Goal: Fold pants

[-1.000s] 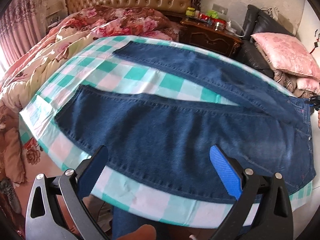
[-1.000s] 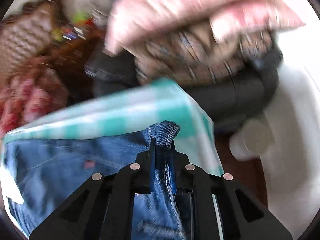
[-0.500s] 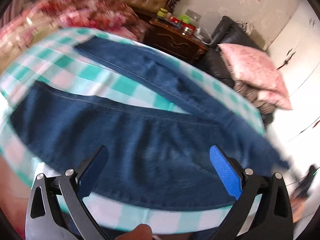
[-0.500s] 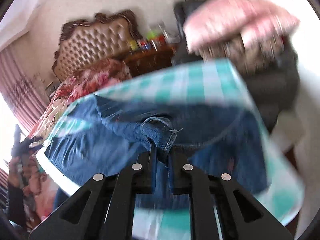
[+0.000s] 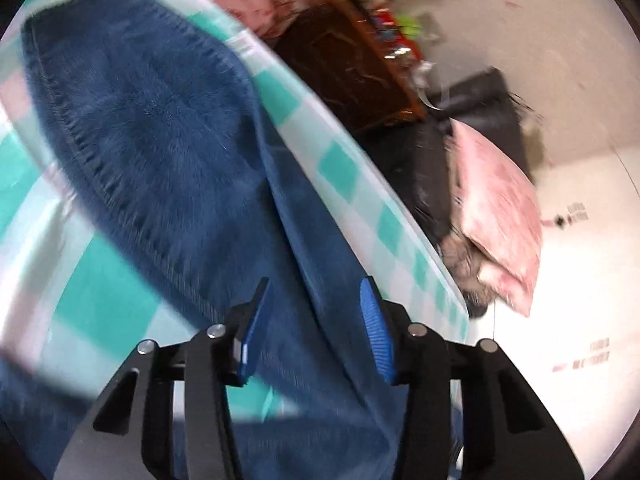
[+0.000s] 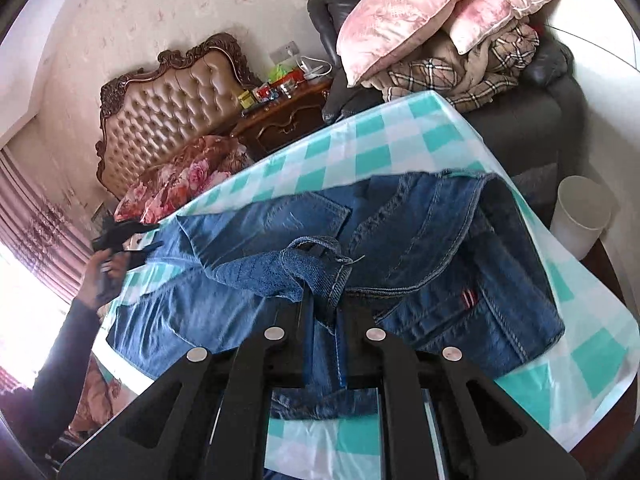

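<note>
Denim in the foreground: the right gripper (image 6: 322, 316) is clamped tight on a bunched fold of the jeans (image 6: 420, 264) at the waistband, a belt loop and stitched edge standing proud just ahead of its black fingers. Jeans lie spread on the teal-and-white checked tablecloth (image 6: 360, 136), the waist half doubled over itself with a back pocket and a small red tag showing near the right edge. Left gripper (image 5: 316, 320): blue-padded jaws at a middling gap, having just been closing, straddling a raised ridge of leg fabric; the picture is smeared, and whether the pads press the cloth cannot be told, though a gap seems to remain on either side. Further along, the leg hem rests flat near the table's far corner. In the right wrist view a sleeved arm and hand (image 6: 104, 268) carry that left gripper at the table's left end. Beyond the table: dark wooden nightstand (image 6: 288, 116) with small clutter, tufted headboard (image 6: 172, 104), pink cushions (image 6: 420, 12) on a black sofa, white bin (image 6: 580, 216) beside the table. Risks, as judged: the left jaws may close on one layer only or miss the ridge, leaving the leg behind; a pull from the right could drag the slick tablecloth or skew the fold.
</note>
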The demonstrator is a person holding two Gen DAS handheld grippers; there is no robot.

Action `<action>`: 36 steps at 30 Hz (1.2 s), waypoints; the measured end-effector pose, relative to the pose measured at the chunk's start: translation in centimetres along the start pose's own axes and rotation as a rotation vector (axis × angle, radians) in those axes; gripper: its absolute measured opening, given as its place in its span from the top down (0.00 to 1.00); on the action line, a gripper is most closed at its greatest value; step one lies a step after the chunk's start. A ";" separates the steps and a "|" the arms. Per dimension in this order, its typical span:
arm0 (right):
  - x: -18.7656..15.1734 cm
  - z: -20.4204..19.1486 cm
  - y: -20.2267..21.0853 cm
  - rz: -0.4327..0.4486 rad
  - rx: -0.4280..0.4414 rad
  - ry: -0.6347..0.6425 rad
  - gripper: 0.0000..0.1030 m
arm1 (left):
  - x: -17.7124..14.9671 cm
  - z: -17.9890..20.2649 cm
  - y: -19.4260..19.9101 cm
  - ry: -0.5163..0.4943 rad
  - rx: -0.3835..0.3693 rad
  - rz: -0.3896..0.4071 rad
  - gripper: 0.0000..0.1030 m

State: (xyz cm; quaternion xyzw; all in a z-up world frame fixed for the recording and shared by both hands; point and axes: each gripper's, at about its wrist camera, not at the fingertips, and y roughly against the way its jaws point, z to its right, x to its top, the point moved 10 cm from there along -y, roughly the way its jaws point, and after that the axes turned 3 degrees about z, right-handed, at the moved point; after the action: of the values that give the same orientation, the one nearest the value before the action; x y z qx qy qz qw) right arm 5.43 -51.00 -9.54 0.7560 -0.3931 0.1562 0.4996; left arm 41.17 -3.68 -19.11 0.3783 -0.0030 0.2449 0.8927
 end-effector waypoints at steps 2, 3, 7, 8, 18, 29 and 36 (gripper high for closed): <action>0.6 0.0 -0.1 -0.002 -0.007 0.004 0.89 | 1.7 -1.0 -1.7 0.060 0.021 -0.008 0.57; 0.7 0.0 -0.1 -0.003 -0.009 0.005 0.89 | 2.5 -1.2 -2.4 0.077 0.022 -0.007 0.57; 1.4 0.0 -0.3 -0.008 -0.014 0.008 0.89 | 5.3 -2.3 -5.0 0.135 0.063 -0.021 0.57; 1.6 0.0 -0.3 -0.010 -0.015 0.007 0.89 | 5.8 -2.4 -5.6 0.141 0.065 -0.027 0.63; 5.9 1.9 0.8 0.014 -0.046 0.014 0.90 | 5.5 2.8 6.4 0.028 -0.048 0.122 0.99; -1.6 11.3 0.6 -0.123 -0.146 -0.214 0.88 | -20.7 -13.1 15.3 0.044 0.024 0.108 0.99; -3.8 13.4 3.0 -0.061 -0.194 -0.403 0.39 | -21.3 -13.4 14.5 0.042 0.009 0.124 0.99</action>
State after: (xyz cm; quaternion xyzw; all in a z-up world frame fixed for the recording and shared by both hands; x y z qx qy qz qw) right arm -1.38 -61.74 -16.06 0.7318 -0.4750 -0.0516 0.4859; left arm 13.62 4.76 -22.93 0.3761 -0.0065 0.3076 0.8740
